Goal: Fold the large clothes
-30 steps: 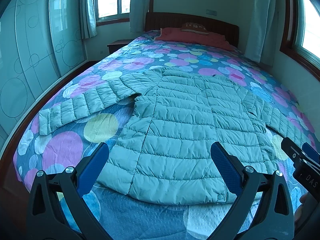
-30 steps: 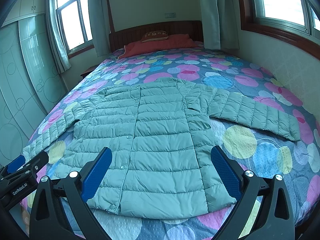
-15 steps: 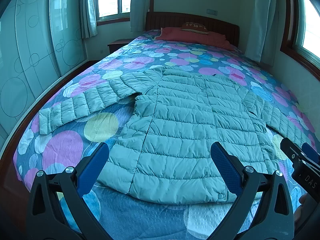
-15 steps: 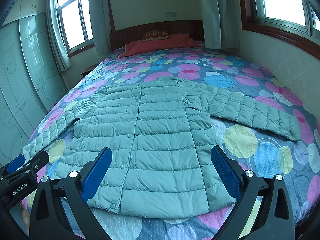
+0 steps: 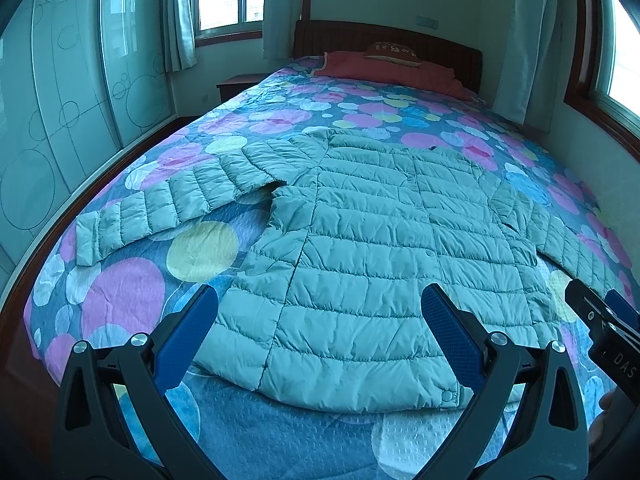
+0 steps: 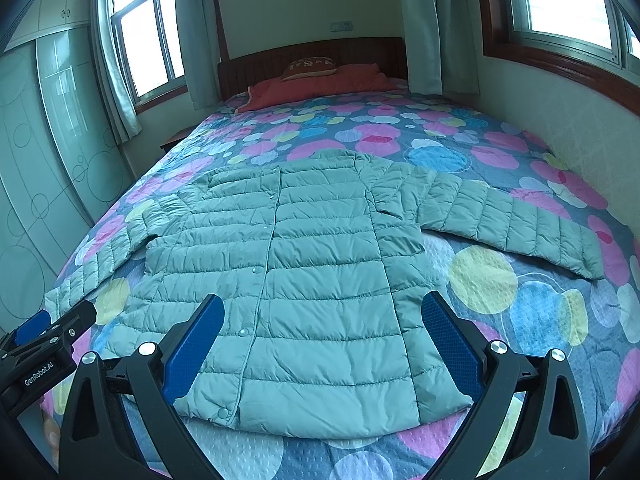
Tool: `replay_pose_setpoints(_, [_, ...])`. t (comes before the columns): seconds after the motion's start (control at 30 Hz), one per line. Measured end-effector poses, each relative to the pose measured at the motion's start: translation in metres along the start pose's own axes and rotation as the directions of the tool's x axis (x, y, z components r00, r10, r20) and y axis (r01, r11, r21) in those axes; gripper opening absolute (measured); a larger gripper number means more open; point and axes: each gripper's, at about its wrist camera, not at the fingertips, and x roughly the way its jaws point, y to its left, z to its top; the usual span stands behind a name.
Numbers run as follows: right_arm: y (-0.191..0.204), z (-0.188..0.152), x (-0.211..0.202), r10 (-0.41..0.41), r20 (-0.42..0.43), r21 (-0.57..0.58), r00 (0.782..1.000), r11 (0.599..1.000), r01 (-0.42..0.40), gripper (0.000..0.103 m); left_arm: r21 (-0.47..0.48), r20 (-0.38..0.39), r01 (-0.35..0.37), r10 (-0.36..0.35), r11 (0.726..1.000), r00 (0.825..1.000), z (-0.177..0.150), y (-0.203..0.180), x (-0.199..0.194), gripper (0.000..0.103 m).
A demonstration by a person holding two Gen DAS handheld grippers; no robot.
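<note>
A light green quilted puffer jacket (image 5: 372, 248) lies flat and face up on the bed, buttoned, with both sleeves spread out; it also shows in the right wrist view (image 6: 304, 276). Its left sleeve (image 5: 168, 204) reaches toward the bed's left edge, its right sleeve (image 6: 508, 216) toward the wall. My left gripper (image 5: 320, 332) is open and empty, above the jacket's hem. My right gripper (image 6: 320, 332) is open and empty, also above the hem. Each gripper shows at the edge of the other's view.
The bed (image 5: 132, 300) has a quilt with coloured circles and a red pillow (image 6: 320, 84) by the wooden headboard. A glass wardrobe (image 5: 60, 100) stands to the left. A wall with a window (image 6: 560, 92) runs along the right. A nightstand (image 5: 236, 84) is at the far left.
</note>
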Motion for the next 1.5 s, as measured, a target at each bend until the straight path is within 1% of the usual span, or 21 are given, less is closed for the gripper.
replay_pose_setpoints(0.17, [-0.004,-0.003,0.01,0.017,-0.02,0.027,1.0,1.0,-0.016,0.098,-0.05,-0.02,-0.008,0.007,0.999,1.0,0.005,0.011,0.015,0.101])
replay_pose_setpoints(0.3, [-0.013,-0.003,0.022,0.027,-0.035,0.06,0.999,0.998,-0.024,0.098,-0.095,-0.057,-0.02,0.015,0.995,0.998,0.008,0.028,0.034,0.101])
replay_pose_setpoints(0.47, [-0.034,-0.002,0.042,0.035,-0.062,0.127,0.997,0.992,-0.027,0.098,-0.157,-0.099,-0.053,0.038,0.986,0.994,0.012,0.051,0.061,0.101])
replay_pose_setpoints(0.53, [-0.043,-0.001,0.048,0.03,-0.059,0.146,0.998,0.989,-0.021,0.098,-0.19,-0.12,-0.067,0.045,0.979,0.992,0.012,0.064,0.073,0.101])
replay_pose_setpoints(0.6, [-0.054,0.002,0.054,0.017,-0.051,0.167,0.999,0.986,-0.009,0.098,-0.218,-0.135,-0.095,0.067,0.971,0.989,0.013,0.078,0.084,0.1])
replay_pose_setpoints(0.7, [-0.075,0.006,0.064,-0.001,-0.045,0.204,0.999,0.979,0.01,0.097,-0.249,-0.161,-0.152,0.114,0.957,0.98,0.013,0.099,0.102,0.088])
replay_pose_setpoints(0.73, [-0.083,0.008,0.067,-0.01,-0.04,0.219,0.999,0.976,0.018,0.097,-0.261,-0.175,-0.172,0.128,0.95,0.976,0.012,0.106,0.109,0.085])
replay_pose_setpoints(0.77, [-0.093,0.009,0.069,-0.02,-0.034,0.238,0.999,0.971,0.028,0.097,-0.277,-0.187,-0.187,0.138,0.942,0.973,0.011,0.115,0.115,0.085])
replay_pose_setpoints(0.8, [-0.103,0.01,0.071,-0.033,-0.028,0.258,0.999,0.965,0.039,0.091,-0.298,-0.2,-0.204,0.148,0.932,0.969,0.01,0.124,0.122,0.085])
replay_pose_setpoints(0.83, [-0.116,0.011,0.073,-0.049,-0.026,0.281,0.998,0.958,0.054,0.075,-0.319,-0.214,-0.222,0.158,0.921,0.964,0.009,0.133,0.128,0.085])
replay_pose_setpoints(0.87, [-0.129,0.011,0.076,-0.068,-0.035,0.308,0.997,0.949,0.075,0.067,-0.338,-0.226,-0.24,0.169,0.91,0.959,0.007,0.141,0.134,0.085])
replay_pose_setpoints(0.9, [-0.145,0.01,0.08,-0.082,-0.05,0.347,0.995,0.933,0.094,0.063,-0.358,-0.236,-0.26,0.183,0.897,0.954,0.005,0.15,0.139,0.085])
replay_pose_setpoints(0.97, [-0.18,0.005,0.087,-0.058,-0.057,0.455,0.997,0.887,0.078,0.063,-0.396,-0.252,-0.296,0.207,0.869,0.945,0.001,0.167,0.146,0.085])
replay_pose_setpoints(1.07, [-0.232,-0.008,0.092,-0.038,-0.044,0.602,0.998,0.796,0.057,0.063,-0.433,-0.264,-0.351,0.256,0.83,0.93,-0.004,0.187,0.152,0.085])
replay_pose_setpoints(1.13, [-0.261,-0.017,0.095,-0.039,-0.03,0.682,0.999,0.73,0.049,0.064,-0.458,-0.267,-0.38,0.284,0.804,0.921,-0.007,0.199,0.153,0.085])
replay_pose_setpoints(1.23, [-0.299,-0.031,0.101,-0.04,0.007,0.791,0.999,0.612,0.019,0.064,-0.482,-0.264,-0.421,0.331,0.768,0.906,-0.012,0.212,0.154,0.086])
replay_pose_setpoints(1.3, [-0.32,-0.04,0.107,-0.041,0.032,0.846,0.999,0.533,-0.005,0.064,-0.489,-0.256,-0.431,0.348,0.759,0.902,-0.014,0.217,0.154,0.086])
replay_pose_setpoints(1.33, [-0.328,-0.042,0.11,-0.04,0.057,0.864,0.998,0.502,-0.03,0.064,-0.488,-0.25,-0.434,0.355,0.758,0.901,-0.014,0.217,0.154,0.086])
replay_pose_setpoints(1.37, [-0.335,-0.043,0.112,-0.042,0.087,0.876,0.995,0.48,-0.056,0.064,-0.484,-0.249,-0.44,0.364,0.756,0.898,-0.013,0.217,0.154,0.086])
replay_pose_setpoints(1.4, [-0.34,-0.043,0.112,-0.052,0.114,0.88,0.992,0.469,-0.076,0.064,-0.482,-0.247,-0.443,0.368,0.756,0.896,-0.013,0.217,0.155,0.086])
replay_pose_setpoints(1.5, [-0.35,-0.034,0.116,-0.09,0.156,0.884,0.984,0.457,-0.099,0.064,-0.464,-0.245,-0.454,0.382,0.761,0.891,-0.014,0.214,0.159,0.09])
